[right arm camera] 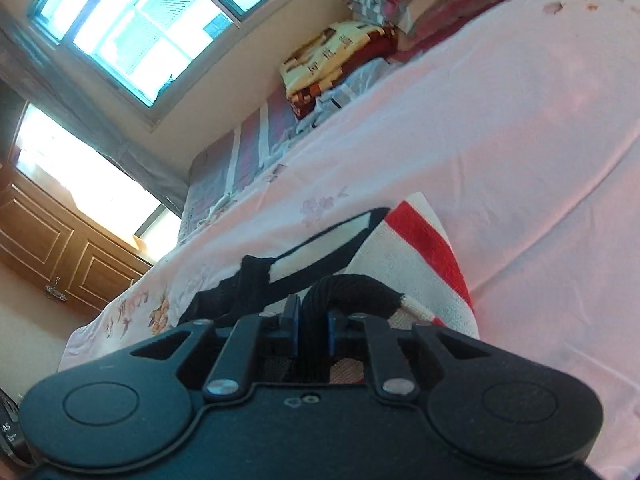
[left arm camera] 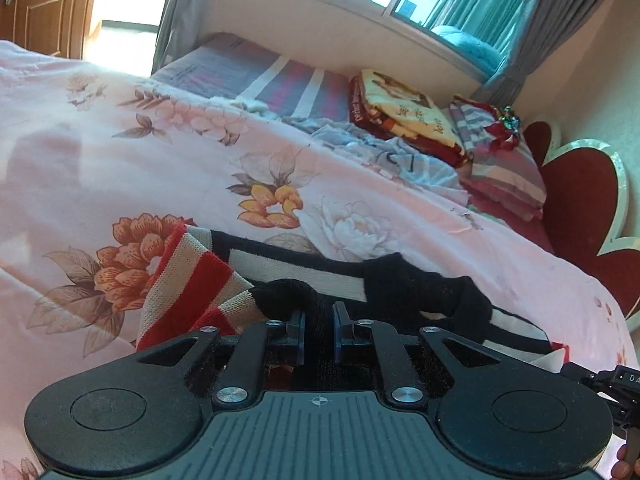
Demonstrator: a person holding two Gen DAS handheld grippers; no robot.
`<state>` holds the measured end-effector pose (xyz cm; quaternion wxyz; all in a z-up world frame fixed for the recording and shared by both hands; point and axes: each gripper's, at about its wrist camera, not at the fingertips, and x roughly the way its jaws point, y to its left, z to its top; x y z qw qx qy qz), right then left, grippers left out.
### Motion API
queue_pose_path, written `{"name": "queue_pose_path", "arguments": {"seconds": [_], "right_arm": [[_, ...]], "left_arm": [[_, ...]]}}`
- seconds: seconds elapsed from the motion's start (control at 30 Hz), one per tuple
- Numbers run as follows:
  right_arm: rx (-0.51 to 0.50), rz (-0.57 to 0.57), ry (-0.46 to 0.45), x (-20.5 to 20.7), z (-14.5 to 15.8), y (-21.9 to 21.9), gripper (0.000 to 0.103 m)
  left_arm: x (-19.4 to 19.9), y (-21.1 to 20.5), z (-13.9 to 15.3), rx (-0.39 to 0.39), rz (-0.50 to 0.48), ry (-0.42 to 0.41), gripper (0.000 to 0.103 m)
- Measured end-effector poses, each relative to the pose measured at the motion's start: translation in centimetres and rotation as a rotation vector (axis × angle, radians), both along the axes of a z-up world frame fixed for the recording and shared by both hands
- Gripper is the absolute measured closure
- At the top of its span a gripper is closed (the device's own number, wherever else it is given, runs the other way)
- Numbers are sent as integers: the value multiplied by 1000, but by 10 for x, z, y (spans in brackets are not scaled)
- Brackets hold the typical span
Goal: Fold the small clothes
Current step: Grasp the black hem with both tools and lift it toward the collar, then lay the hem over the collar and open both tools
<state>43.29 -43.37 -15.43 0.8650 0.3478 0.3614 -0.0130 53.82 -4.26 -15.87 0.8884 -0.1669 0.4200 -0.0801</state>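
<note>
Fingers of the left gripper [left arm camera: 319, 326] and right gripper [right arm camera: 312, 320] each pinch the striped knit garment's [left arm camera: 192, 280] black edge above the pink floral bedspread [left arm camera: 160, 160].

Ahead of me a pink floral quilt [left arm camera: 200, 152] spreads over the bed. Past it I see a striped purple sheet [left arm camera: 280, 80], a crumpled pale blue cloth [left arm camera: 404, 160], and a folded yellow-and-red blanket [left arm camera: 404, 116] beside stacked striped pillows [left arm camera: 500, 168]. A red heart-shaped headboard [left arm camera: 580, 200] sits right. There's a window [right arm camera: 132, 28] above and a wooden door [left arm camera: 44, 4] at far left.
</note>
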Motion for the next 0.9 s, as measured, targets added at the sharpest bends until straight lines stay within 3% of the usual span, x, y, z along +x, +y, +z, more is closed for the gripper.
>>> {"name": "queue_pose_path", "arguments": {"seconds": [0.07, 0.13, 0.17, 0.2, 0.23, 0.3, 0.43, 0.5, 0.63, 0.77, 0.83, 0.9], "right_arm": [[-5, -24, 16, 10, -8, -6, 73], [-28, -29, -33, 12, -3, -8, 62], [-73, -50, -64, 11, 3, -9, 48], [-121, -71, -89, 12, 10, -10, 40], [-149, -70, -103, 13, 16, -11, 40], [-194, -36, -113, 14, 25, -8, 51], [-419, 91, -136, 9, 36, 29, 52], [-474, 164, -102, 17, 28, 48, 53], [-525, 245, -15, 31, 1, 72, 59], [-657, 258, -14, 33, -11, 67, 94], [-631, 210, -3, 38, -11, 55, 103], [-576, 180, 9, 37, -8, 50, 103]], "left_arm": [[9, 5, -1, -59, 28, 43, 89], [14, 10, 5, -102, 43, 37, 75], [15, 11, 11, -85, 55, 4, 53], [13, 12, 18, -47, 83, -42, 24], [10, 13, 24, -14, 107, -94, 16], [6, 13, 31, 13, 83, -145, 14], [1, -6, 24, 89, -44, -148, 14], [-2, -19, 11, 111, -104, -124, 14], [-7, -29, -21, 194, -137, -85, 14], [-21, -32, -23, 274, -163, -144, 18], [-26, -27, -20, 249, -122, -151, 19], [-36, -26, -14, 250, -108, -150, 19]]}}
